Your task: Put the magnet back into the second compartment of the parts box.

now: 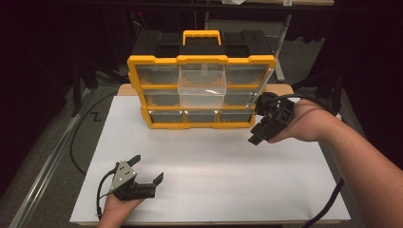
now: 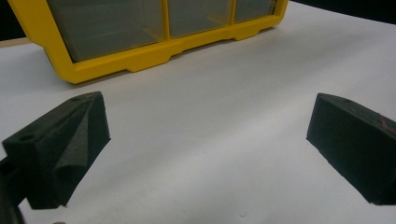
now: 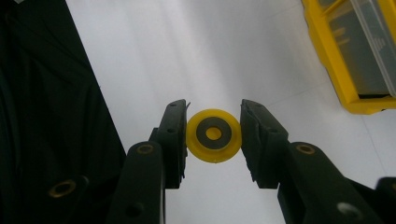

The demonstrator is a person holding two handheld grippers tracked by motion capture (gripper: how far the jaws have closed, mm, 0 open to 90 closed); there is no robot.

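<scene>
White tabletop (image 1: 214,161) lies under me, with dark room around it. My right gripper (image 3: 214,135) is clamped on a yellow disc (image 3: 214,136) with a grey ring, held between both pads above the table, just beside the right edge of the yellow organizer case (image 1: 201,91). This case stands upright at the back of the table; one clear bin (image 1: 201,85) sticks out from its middle, and I cannot tell what is inside. My left gripper (image 1: 147,168) rests low near the front edge, jaws wide apart with nothing between them.
</scene>
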